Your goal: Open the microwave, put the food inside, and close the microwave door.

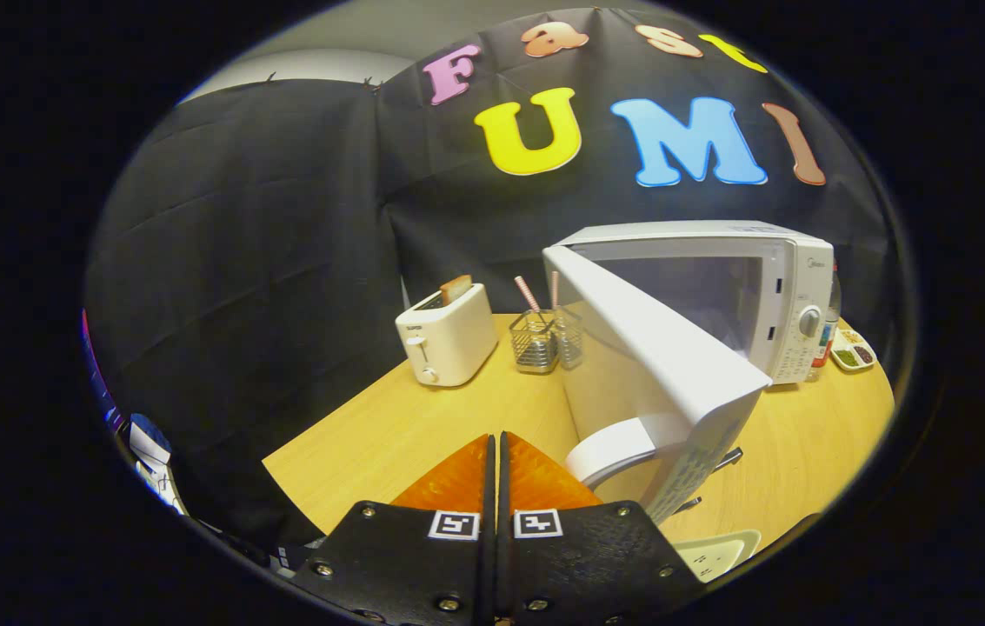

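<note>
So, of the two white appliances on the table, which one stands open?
The microwave, to the right beyond the shut gripper. Its door swings out toward the gripper. The toaster, farther left, has no door, just a slice in its slot.

Probably a staged kitchen booth: microwave [718,300] and toaster [447,335] on a cloth-backed wooden table [422,426].

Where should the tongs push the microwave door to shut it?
Push the outer face of the open door near its free edge, coming from the toaster side; it hinges at the microwave's left. The tongs look shut on nothing.
</note>
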`<action>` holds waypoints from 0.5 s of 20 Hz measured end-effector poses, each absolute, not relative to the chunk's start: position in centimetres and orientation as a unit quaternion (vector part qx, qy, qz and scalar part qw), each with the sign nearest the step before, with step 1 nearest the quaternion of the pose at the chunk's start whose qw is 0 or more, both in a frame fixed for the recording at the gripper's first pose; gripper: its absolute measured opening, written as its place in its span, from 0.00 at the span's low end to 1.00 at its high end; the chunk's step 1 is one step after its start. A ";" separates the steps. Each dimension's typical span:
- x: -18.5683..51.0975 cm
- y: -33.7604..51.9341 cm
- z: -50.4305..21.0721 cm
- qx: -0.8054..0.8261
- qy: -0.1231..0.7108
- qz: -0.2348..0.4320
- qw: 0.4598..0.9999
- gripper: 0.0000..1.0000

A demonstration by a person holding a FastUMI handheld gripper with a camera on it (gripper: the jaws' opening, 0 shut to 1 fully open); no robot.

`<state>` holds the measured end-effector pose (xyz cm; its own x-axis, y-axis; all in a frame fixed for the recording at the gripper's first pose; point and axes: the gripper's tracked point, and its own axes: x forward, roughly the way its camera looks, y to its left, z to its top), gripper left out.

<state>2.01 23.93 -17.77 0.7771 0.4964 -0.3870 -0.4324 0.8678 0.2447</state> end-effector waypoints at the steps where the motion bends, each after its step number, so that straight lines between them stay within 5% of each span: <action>1: 2.7 23.0 -17.9 0.073 0.225 0.235 0.943 0.00; 10: 8.9 16.5 -18.0 0.087 0.223 0.171 0.956 0.01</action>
<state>8.86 16.47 -18.04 0.8424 0.3649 -0.3965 -0.2876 0.9267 0.2418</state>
